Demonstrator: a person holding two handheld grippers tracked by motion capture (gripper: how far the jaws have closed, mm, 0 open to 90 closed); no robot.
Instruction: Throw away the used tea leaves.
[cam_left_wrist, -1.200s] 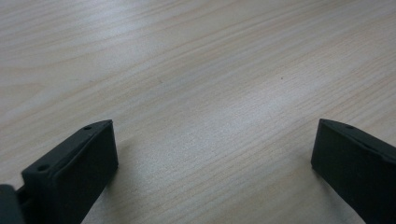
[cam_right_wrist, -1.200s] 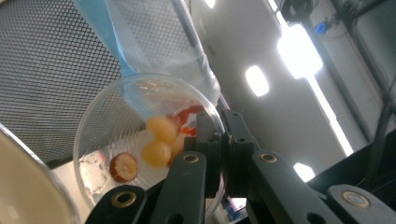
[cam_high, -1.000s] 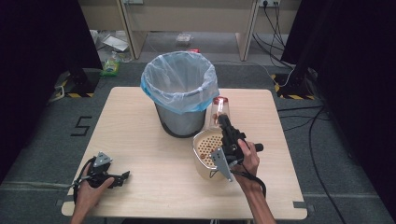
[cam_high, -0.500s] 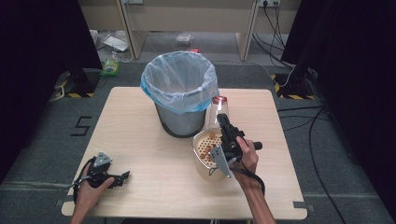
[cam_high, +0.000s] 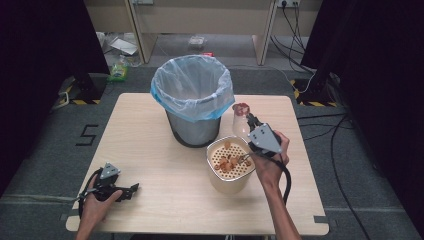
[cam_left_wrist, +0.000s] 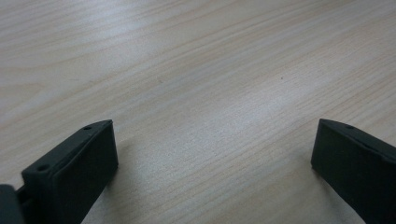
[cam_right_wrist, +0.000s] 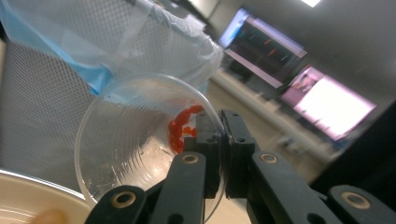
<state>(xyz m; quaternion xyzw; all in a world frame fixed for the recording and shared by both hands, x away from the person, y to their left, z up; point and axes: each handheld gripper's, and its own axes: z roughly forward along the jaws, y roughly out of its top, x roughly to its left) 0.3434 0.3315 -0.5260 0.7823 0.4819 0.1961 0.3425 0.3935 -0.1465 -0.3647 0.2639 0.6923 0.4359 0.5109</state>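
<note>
Tilted clear ribbed cup (cam_right_wrist: 140, 140), lifted higher

Left gripper (cam_high: 131, 190) rests low with fingers (cam_left_wrist: 74, 168) spread wide; right gripper (cam_high: 248, 120) is raised, clamped.

Clear cup (cam_right_wrist: 140, 140) tilted, red residue inside.
</note>
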